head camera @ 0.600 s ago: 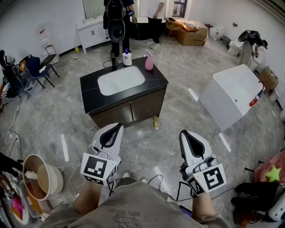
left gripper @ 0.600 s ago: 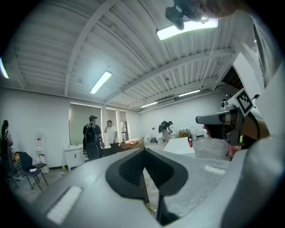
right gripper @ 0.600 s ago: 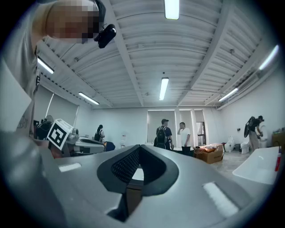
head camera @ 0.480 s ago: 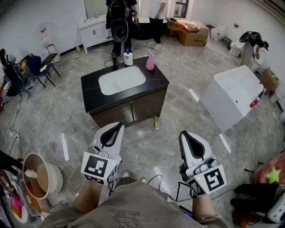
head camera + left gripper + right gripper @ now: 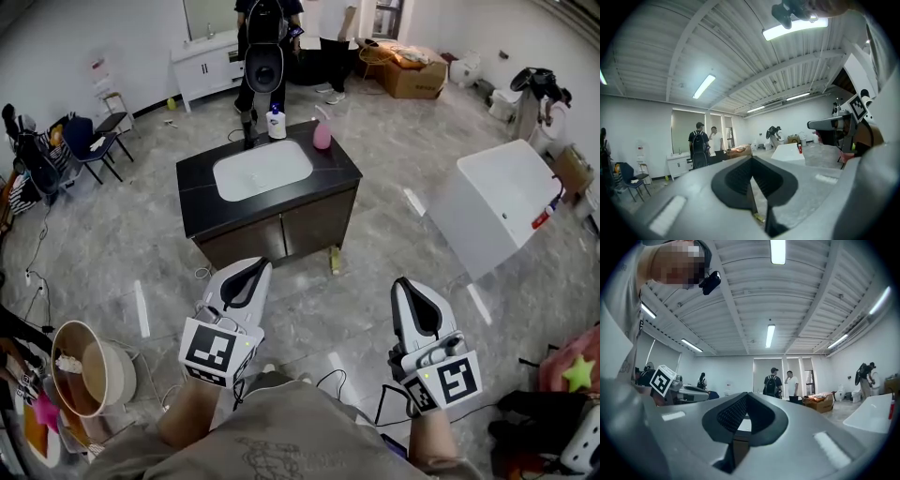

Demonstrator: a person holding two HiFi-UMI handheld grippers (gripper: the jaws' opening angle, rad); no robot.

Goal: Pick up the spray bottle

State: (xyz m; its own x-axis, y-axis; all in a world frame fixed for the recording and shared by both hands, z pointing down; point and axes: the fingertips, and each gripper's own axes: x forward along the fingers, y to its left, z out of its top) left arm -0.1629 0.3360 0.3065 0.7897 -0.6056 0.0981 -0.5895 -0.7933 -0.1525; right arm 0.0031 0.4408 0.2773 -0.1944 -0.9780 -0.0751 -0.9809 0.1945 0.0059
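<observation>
The pink spray bottle [image 5: 322, 132] stands upright at the back right corner of a black-topped sink cabinet [image 5: 342, 175], beside the white basin [image 5: 262, 171]. A white pump bottle [image 5: 277, 122] stands to its left. My left gripper [image 5: 257, 266] and right gripper [image 5: 405, 284] are held low by the person's body, well short of the cabinet, both shut and holding nothing. In the left gripper view the shut jaws [image 5: 751, 161] point towards the room, and likewise in the right gripper view [image 5: 747, 397]. The bottle does not show in either gripper view.
Two people [image 5: 265, 47] stand behind the cabinet. A white tub [image 5: 502, 202] lies tilted at the right. Chairs [image 5: 94, 136] line the left wall, and a round basin on a stand [image 5: 89, 380] sits at the lower left. Cables [image 5: 352, 380] trail by the person's feet.
The view has shifted a little towards the cabinet, and both grippers sit slightly further right and lower in the picture. Their jaws stay as they were.
</observation>
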